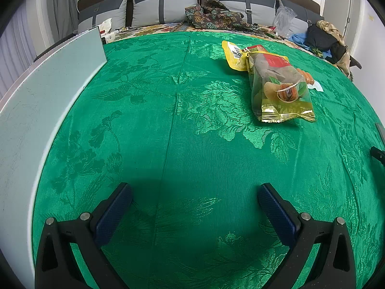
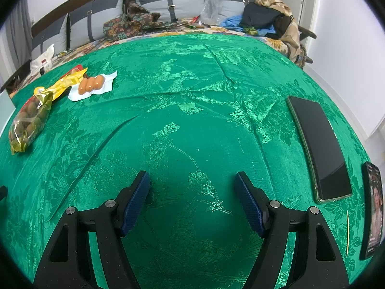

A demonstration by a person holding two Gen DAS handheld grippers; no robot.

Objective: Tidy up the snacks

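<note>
A pale box [image 1: 48, 91] is standing at the far left of the green cloth [image 1: 168, 132], its near end running out of the left wrist view, so its depth is hard to judge. The left gripper [image 1: 195, 202] is hanging tilted down over bare cloth, jaws standing wide with nothing between them. Right of centre the snacks are lying in a heap: a clear bag [image 1: 279, 86] with its long axis running away from the camera, gold seal nearest, is covering part of a yellow pack [image 1: 234, 55] (its print unreadable). The sausages [image 2: 91, 84] are sitting on a white wrapper just beside them. The right gripper [image 2: 192, 190] is tilted down likewise, fingers spread wide, empty. Farther right, two phones [image 2: 320, 149] are lying, one cut by the frame.
</note>
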